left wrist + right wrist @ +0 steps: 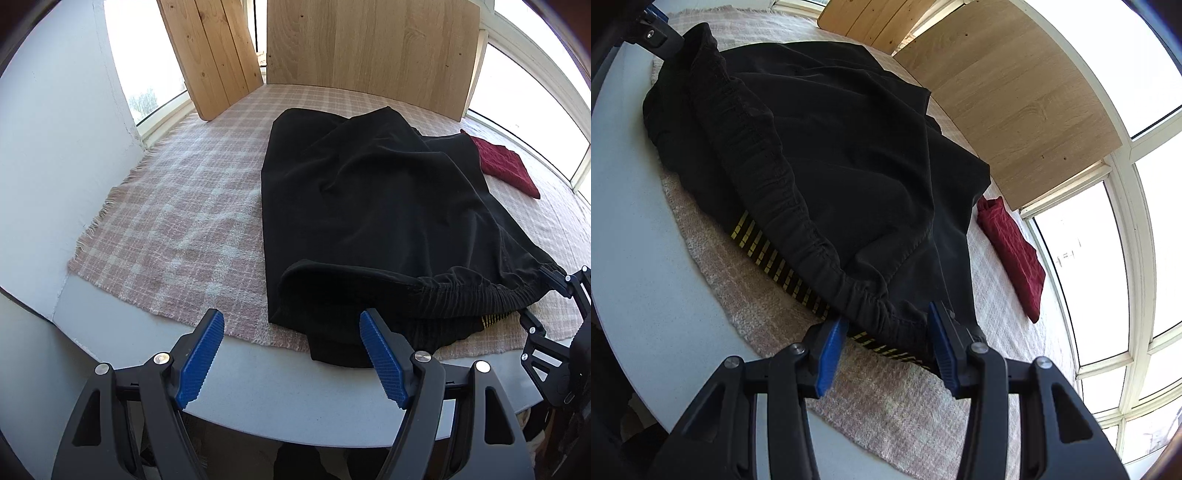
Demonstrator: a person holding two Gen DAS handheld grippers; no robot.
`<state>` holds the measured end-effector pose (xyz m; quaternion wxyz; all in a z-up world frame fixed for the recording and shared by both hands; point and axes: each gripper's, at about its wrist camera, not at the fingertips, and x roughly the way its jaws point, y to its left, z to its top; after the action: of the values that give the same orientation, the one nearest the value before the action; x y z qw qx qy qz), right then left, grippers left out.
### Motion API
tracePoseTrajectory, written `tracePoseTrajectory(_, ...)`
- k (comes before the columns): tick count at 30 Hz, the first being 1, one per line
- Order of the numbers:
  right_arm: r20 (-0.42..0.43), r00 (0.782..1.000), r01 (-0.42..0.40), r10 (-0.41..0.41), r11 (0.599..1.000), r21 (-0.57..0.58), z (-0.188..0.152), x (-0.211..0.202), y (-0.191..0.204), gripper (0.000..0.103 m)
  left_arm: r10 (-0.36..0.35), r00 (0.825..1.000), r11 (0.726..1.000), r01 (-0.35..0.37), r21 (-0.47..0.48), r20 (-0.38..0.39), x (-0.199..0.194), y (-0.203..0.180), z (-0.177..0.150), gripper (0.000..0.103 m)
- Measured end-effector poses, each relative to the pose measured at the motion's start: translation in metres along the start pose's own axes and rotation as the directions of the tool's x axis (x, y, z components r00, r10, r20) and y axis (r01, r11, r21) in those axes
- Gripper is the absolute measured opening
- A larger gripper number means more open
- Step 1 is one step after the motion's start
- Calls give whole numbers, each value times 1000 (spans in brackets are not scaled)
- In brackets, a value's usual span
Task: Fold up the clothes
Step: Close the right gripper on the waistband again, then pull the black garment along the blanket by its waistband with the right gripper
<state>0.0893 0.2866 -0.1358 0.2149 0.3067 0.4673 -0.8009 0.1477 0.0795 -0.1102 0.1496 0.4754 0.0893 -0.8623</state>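
The left gripper (291,358) hangs released over the near edge of the table (258,402), its blue pads (201,356) wide apart; the right-hand pad sits just in front of a fold of the black garment (369,206) that droops past the blanket's hem, and whether it touches the cloth cannot be told. The right gripper (884,350) is also spread, its two blue fingers (829,356) straddling the gathered elastic waistband (798,206) at the garment's near corner without pinching it. Under that waistband shows a second black band with yellow dashes (768,254).

The black garment lies loosely folded on a pink and white checked blanket (177,221), which covers most of the table and ends in a fringe on its left side. The waistband runs along the blanket's near edge, and the rest of the cloth reaches toward the far edge.

Near the far right corner of the blanket, just beside the black cloth, lies a folded dark red item (506,166). Two wooden boards (369,51) stand upright along the far edge, in front of bright windows (1089,266).
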Motion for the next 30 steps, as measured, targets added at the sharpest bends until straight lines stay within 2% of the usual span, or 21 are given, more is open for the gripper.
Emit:
tracePoseTrajectory(3, -6, 994, -103, 105, 983, 151, 3, 6, -23, 42, 2, 1000, 1000, -2, -12, 3, 8, -7, 4, 74)
tracePoseTrajectory(4, -15, 992, -119, 123, 976, 182, 4, 9, -29, 37, -4, 1000, 1000, 4, -14, 7, 9, -8, 6, 74)
tracePoseTrajectory(6, -31, 989, -137, 148, 965, 224, 6, 16, -38, 7, -16, 1000, 1000, 17, -18, 14, 12, -11, 10, 74)
tracePoseTrajectory(11, 4, 984, -173, 180, 938, 300, 4, 9, -54, 7, -35, 999, 999, 35, -31, 10, 20, -15, 15, 71)
tracePoseTrajectory(15, 22, 978, -200, 208, 902, 382, -3, 2, -69, 6, -43, 999, 998, 42, -41, -2, 19, -18, 11, 69)
tracePoseTrajectory(19, 34, 975, -211, 218, 873, 439, -9, -6, -87, 6, -28, 999, 999, 27, 29, 40, 4, -25, -2, 73)
tracePoseTrajectory(22, 37, 974, -215, 224, 859, 465, -12, -9, -100, 6, -23, 999, 997, 20, 81, 39, 0, -32, -9, 74)
tracePoseTrajectory(27, 43, 969, -229, 242, 828, 512, -18, -13, -121, 6, -38, 999, 999, 39, 30, -33, 7, -37, -14, 74)
tracePoseTrajectory(30, 49, 961, -254, 272, 799, 546, -21, -12, -130, 6, -47, 998, 998, 49, 50, -44, 4, -48, -25, 74)
